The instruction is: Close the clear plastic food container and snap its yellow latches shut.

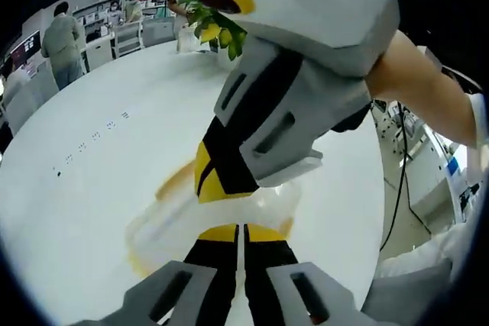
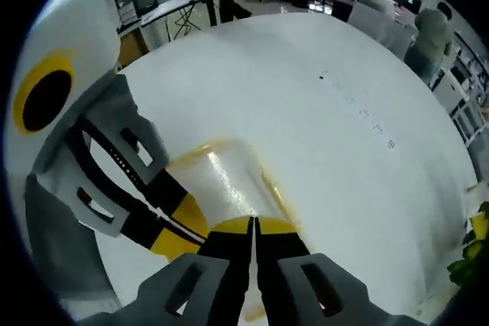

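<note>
Grippers meet over a clear plastic food container point(image 1: 229, 215) that lies on a round white table point(image 1: 99, 158), toward the table edge nearest the person. In the left gripper view, the left gripper point(image 1: 241, 236) rises from the bottom with its two jaws pressed together, the yellow-banded tips resting against the near rim of the container. The right gripper point(image 1: 216, 181) comes down from the upper right of that view, its yellow tip touching the top of the container; whether anything sits between its jaws cannot be told from here. A bare forearm point(image 1: 428, 89) runs off behind it toward the right.

In the right gripper view, the right gripper point(image 2: 253, 228) has its jaws together with only a thin dark seam between them, tips on the container lid point(image 2: 225, 177). The lid looks to be lying down on the container, its yellow trim point(image 2: 276, 196) showing along the edge. The left gripper point(image 2: 179, 228) enters from the left of this view, its yellow-and-black tip touching the container just beside the right gripper's tips. The latches themselves are too blurred to tell whether they are snapped.

Near the far edge of the table stands a leafy plant point(image 1: 216, 28) with yellow bits among green leaves. A row of small dark marks point(image 2: 359, 108) runs across the middle of the table. Beyond the table, people point(image 1: 63, 43) stand among desks and shelving.
</note>
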`<state>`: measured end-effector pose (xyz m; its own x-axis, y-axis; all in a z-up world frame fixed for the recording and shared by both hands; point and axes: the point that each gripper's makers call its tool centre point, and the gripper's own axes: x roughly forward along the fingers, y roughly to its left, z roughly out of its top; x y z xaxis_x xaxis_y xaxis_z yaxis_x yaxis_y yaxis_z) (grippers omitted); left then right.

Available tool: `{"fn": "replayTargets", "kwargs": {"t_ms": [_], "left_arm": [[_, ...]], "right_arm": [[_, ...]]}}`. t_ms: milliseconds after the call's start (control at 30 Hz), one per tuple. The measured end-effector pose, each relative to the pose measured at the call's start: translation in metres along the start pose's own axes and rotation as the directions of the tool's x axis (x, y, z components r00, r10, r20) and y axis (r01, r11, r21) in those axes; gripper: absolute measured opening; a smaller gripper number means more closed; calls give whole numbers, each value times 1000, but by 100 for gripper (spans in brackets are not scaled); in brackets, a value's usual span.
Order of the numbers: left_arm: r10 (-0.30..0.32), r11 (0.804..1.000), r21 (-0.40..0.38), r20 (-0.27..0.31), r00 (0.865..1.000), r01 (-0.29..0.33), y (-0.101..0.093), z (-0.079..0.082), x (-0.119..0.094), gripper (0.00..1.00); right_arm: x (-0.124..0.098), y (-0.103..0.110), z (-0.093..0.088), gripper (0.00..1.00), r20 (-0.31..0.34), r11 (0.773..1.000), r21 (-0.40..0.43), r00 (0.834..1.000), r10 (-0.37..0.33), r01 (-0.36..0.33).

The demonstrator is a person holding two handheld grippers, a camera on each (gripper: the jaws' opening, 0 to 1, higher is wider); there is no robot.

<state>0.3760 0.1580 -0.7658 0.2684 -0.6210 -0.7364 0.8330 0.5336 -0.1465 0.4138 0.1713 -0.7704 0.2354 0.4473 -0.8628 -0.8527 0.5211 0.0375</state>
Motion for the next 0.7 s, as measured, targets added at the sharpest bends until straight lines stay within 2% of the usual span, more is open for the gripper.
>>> {"fn": "replayTargets", "kwargs": {"t_ms": [200,300,700], "left_arm": [[-24,1000,-7,-3,1000,24,-7,-3,-1,0],[-28,1000,-6,-6,1000,28,-9,-5,-3,0],[-76,996,-37,13,997,76,-27,-14,-11,0]], "right_arm": [[-2,-10,6,0,21,1000,8,999,-30,30],[-4,-18,16,0,59,999,39,998,-34,32],[5,-36,17,0,55,996,62,996,-65,62]]}}
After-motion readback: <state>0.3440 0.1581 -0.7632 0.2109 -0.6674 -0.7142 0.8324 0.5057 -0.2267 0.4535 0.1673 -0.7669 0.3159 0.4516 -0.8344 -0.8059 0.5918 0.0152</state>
